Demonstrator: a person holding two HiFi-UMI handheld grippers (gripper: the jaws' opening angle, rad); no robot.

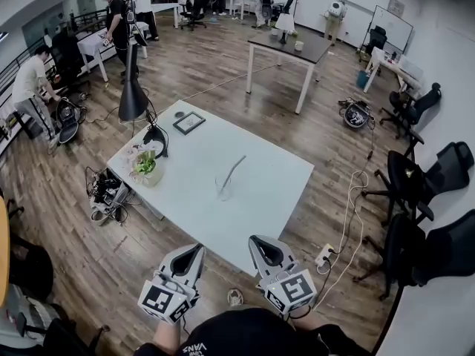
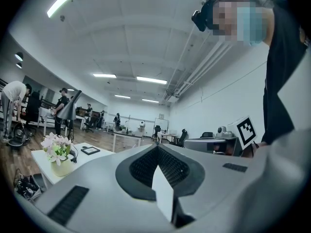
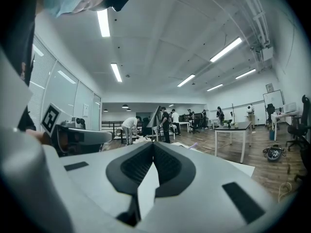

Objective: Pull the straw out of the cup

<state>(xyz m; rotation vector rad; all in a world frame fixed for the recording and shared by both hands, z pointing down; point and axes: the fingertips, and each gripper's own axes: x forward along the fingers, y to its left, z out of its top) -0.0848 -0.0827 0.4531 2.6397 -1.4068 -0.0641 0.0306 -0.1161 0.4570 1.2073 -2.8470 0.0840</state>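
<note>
In the head view a clear cup [image 1: 223, 188] stands near the middle of the white table [image 1: 267, 191], with a pale straw [image 1: 234, 170] leaning out of it up and to the right. Both grippers hover short of the table's near edge, pointing level toward the cup and well apart from it. The left gripper [image 1: 197, 249] is shut with nothing in it, and its jaws meet at the tip in its own view [image 2: 157, 147]. The right gripper [image 1: 257, 241] is also shut and empty [image 3: 154, 143]. A thin pale-purple tip [image 3: 193, 145], likely the straw, shows just past the right jaws.
A black desk lamp [image 1: 133, 95], a flower pot [image 1: 146, 167] and a dark picture frame [image 1: 189, 122] stand at the table's far left. Cables and gear [image 1: 104, 191] lie on the floor left of it. Office chairs [image 1: 415, 184] stand on the right. A second table [image 1: 289, 47] and several people are farther back.
</note>
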